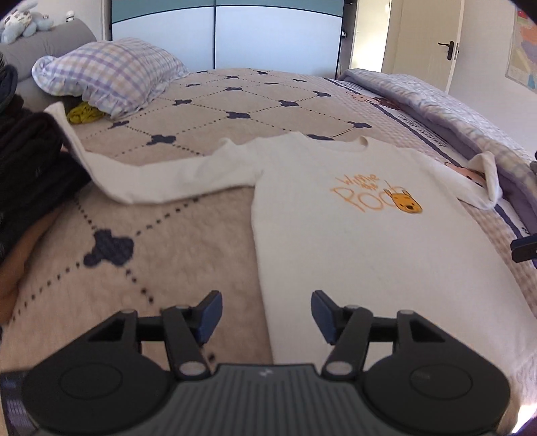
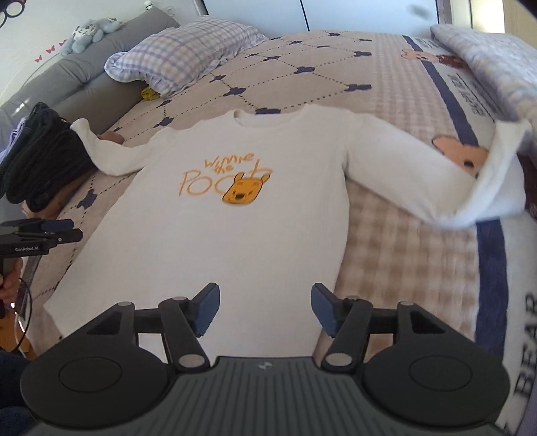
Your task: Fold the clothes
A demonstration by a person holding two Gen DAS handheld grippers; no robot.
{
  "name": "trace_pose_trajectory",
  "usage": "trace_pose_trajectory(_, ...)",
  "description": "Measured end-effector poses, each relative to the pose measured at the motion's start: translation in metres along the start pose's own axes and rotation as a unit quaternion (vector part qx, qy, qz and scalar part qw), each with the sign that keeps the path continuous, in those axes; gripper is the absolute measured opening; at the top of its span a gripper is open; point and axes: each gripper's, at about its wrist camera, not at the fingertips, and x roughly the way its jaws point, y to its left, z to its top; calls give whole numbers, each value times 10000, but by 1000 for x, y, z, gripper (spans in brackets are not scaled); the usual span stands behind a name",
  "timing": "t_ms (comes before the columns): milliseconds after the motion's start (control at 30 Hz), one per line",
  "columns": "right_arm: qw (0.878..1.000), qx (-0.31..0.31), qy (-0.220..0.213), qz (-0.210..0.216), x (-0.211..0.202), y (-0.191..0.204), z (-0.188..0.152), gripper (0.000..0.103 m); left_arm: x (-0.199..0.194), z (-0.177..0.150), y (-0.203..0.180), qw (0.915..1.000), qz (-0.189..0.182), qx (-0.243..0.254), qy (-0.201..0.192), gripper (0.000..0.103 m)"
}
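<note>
I have the white sweater (image 2: 235,214) spread face-up on the bed (image 2: 402,255), sleeves out, so its fold lines are easy to read. My left tool (image 1: 266,313) and right tool (image 2: 265,308) hang wide and empty near its hem.

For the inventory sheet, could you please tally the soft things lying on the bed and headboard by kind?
White long-sleeved shirt: 1
Checked pillow: 1
Stack of dark folded clothes: 1
Yellow-green crumpled cloth: 1
Plush toy: 1
Folded pale quilt: 1
Total: 6
</note>
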Motion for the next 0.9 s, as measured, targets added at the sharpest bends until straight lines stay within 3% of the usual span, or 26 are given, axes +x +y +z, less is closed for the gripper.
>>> trace_pose_trajectory(200, 9954, 953, -36, 67, -21, -4, -83, 59, 2, -36, -11, 9991, -320, -239, 153, 35)
trace_pose_trajectory(267, 9952, 968, -169, 8, -25, 3, -101, 46, 4, -43, -21, 9997, -232, 53, 37, 14)
trace_pose_trajectory(333, 9963, 776, -286, -221, -24, 17, -110, 32, 3, -42, -22, 9996, -288, -38, 2, 6)
trace_pose_trajectory(467, 9965, 506, -374, -558, -25, 33, -101, 9, -7, -42, -19, 9994, -282, -179, -6, 5)
trace_pose_trajectory(700, 9919, 331, -948, -783, -68, 33, -86, 8, -25, -45, -26, 9991, -430, 5, -46, 6)
trace_pose_trajectory(833, 9936, 80, -330, -1076, -37, 29, -102, 9, -10, -44, -23, 9993, -294, -34, 220, 15)
trace_pose_trajectory(900, 9933, 33, -347, -1101, -29, 27, -113, 10, -11, -42, -19, 9993, -282, -76, 215, 19)
